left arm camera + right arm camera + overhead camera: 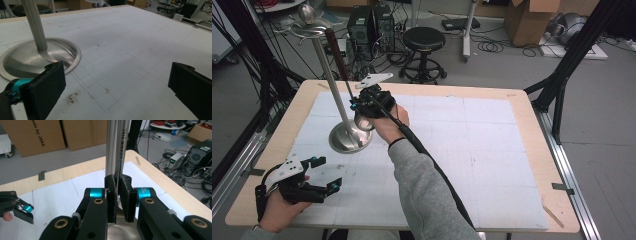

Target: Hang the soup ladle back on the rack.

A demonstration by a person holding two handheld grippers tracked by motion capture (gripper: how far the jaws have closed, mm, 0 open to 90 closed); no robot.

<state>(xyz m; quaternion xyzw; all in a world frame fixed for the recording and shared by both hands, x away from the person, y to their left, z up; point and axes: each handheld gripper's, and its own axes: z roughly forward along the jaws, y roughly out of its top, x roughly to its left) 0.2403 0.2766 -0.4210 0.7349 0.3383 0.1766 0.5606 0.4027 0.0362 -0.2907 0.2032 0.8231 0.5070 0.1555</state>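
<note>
Leaning against the steel stand (343, 107) near the desk's (522, 150) far-left corner, the wooden-handled utensil (338, 59) is pinched low on its thin shaft by the right hand-held gripper (362, 104), risking a slip or toppling the stand, while the left hand-held gripper (324, 175) waits open by the near-left corner.

Grey sleeve (422, 190), black tool (369, 106) with cyan fittings

Black stool (424, 39), computer towers (371, 25), cardboard boxes (37, 133) and cables (492, 46) beyond the table (532, 125).
</note>
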